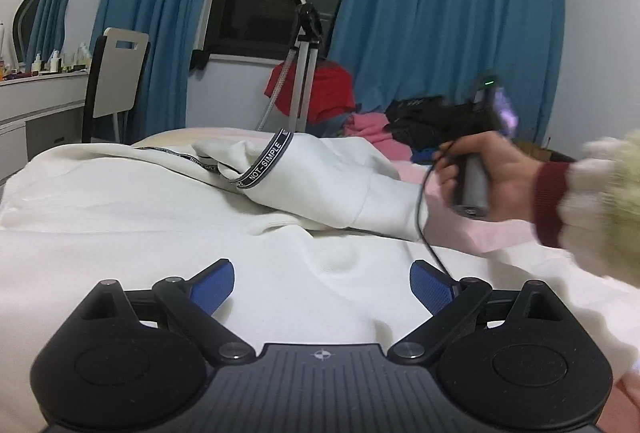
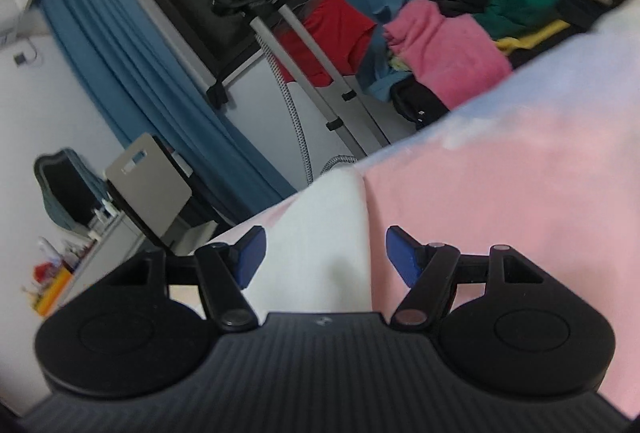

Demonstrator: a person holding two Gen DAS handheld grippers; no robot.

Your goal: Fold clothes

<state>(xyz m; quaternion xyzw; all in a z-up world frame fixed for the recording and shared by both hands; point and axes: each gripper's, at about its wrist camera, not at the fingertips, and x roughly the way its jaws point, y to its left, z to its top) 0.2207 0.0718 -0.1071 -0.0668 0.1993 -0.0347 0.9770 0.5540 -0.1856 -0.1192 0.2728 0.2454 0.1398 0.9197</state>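
Note:
A white hooded sweatshirt (image 1: 140, 209) lies spread over the pink bed sheet (image 1: 480, 233), its hood with a dark lettered band (image 1: 266, 163) bunched at the far side. My left gripper (image 1: 322, 287) hovers open just above the white fabric, nothing between its blue pads (image 1: 212, 289). In the left wrist view a hand (image 1: 488, 177) in a fluffy sleeve holds the right gripper's handle at the garment's right edge. In the right wrist view my right gripper (image 2: 326, 255) is open, tilted, over a corner of the white sweatshirt (image 2: 316, 253) and the pink sheet (image 2: 520, 213).
A heap of clothes (image 2: 452, 45), pink, red, green and black, lies beyond the bed's far edge. A tripod-like stand (image 1: 302, 73) rises before the dark window and blue curtains (image 1: 440, 13). A chair (image 1: 116, 77) and a dresser (image 1: 36, 105) stand at the left.

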